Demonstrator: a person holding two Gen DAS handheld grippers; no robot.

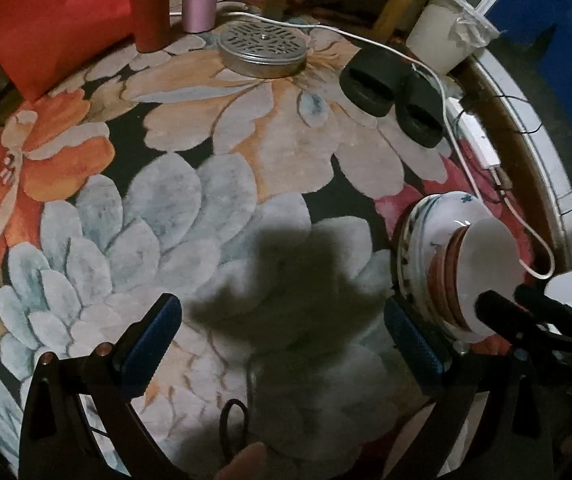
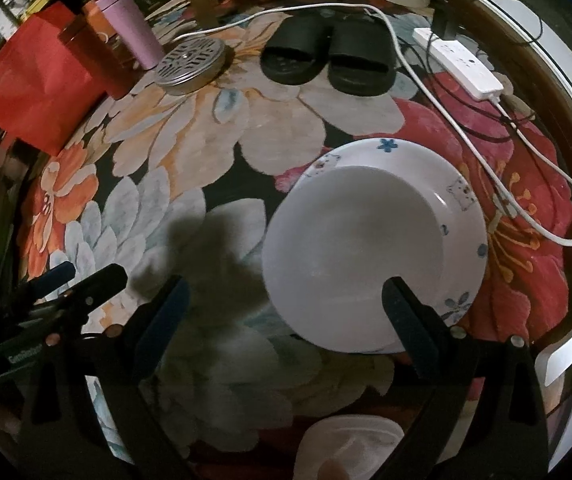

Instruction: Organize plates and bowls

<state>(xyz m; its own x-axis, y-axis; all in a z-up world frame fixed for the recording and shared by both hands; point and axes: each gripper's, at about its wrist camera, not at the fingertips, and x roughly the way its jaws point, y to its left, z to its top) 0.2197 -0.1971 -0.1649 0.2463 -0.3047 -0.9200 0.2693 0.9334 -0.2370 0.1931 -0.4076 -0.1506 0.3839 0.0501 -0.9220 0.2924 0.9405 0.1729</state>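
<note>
I count one white bowl (image 2: 352, 256) sitting inside one flower-patterned plate (image 2: 464, 196), the pair resting on the floral rug (image 2: 214, 136). From the left camera the stack (image 1: 446, 264) shows brown bands between plate and top bowl, perhaps more dishes, though I cannot tell how many.

My left gripper (image 1: 284, 344) hangs with its jaws spread wide, empty, the stack just beside its right finger. My right gripper (image 2: 286, 312) is also spread apart, its right finger over the bowl's near edge, nothing clamped.

Further back: two black slippers (image 2: 326, 60), one round metal tin (image 2: 190, 62) with a pierced lid, one pink tumbler (image 2: 134, 26), one white power strip (image 2: 458, 64).
</note>
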